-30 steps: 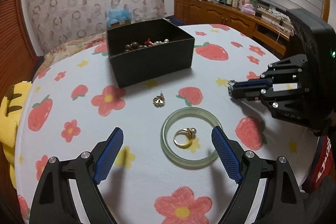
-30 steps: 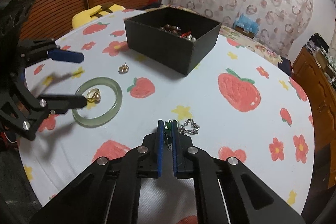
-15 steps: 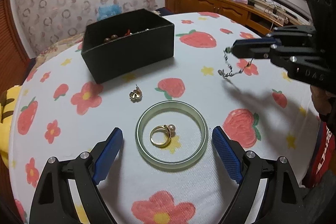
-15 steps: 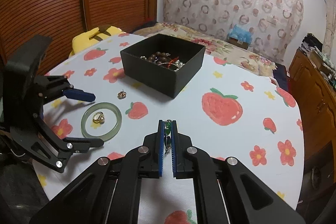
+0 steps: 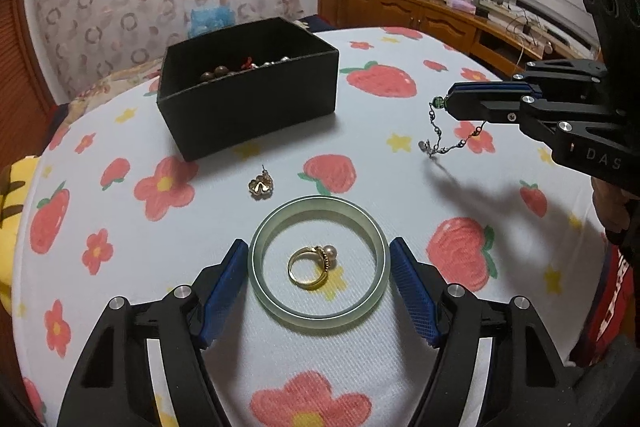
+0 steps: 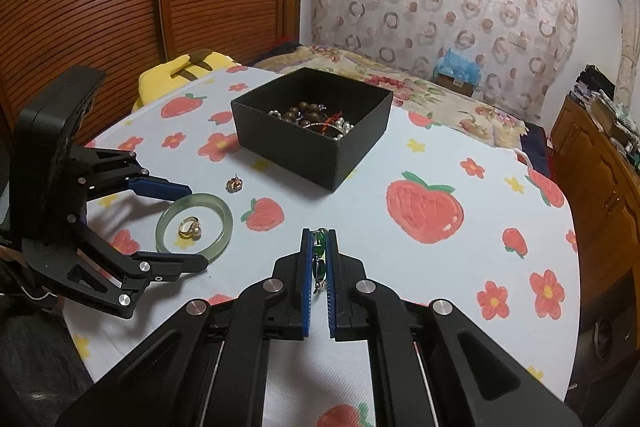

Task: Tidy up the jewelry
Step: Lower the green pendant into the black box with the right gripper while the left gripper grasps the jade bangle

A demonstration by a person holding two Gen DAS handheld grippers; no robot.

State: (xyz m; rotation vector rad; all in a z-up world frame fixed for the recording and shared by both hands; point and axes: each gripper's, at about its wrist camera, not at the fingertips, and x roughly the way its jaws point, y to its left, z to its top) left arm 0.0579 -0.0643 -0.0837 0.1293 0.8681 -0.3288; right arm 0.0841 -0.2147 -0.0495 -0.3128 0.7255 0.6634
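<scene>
- Left wrist view: the left gripper (image 5: 318,267) stands wide open, its blue pads flanking the pale green jade bangle (image 5: 319,265) that rings a gold pearl ring (image 5: 313,265) on the strawberry-print tablecloth (image 5: 400,227).
- Right wrist view: the right gripper (image 6: 319,259), clamped on a silver green-stone chain (image 6: 319,251), hangs lifted, the open black cardboard box (image 6: 312,125) dead ahead.

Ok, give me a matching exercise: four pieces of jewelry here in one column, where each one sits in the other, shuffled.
Things:
1. ring
2. bangle
3. chain
4. earring

Places:
A. hanging from the right gripper
B. on the cloth between bangle and black box
C. inside the bangle
D. between the open fingers of the left gripper

Pairs: 1-C, 2-D, 3-A, 4-B
</scene>
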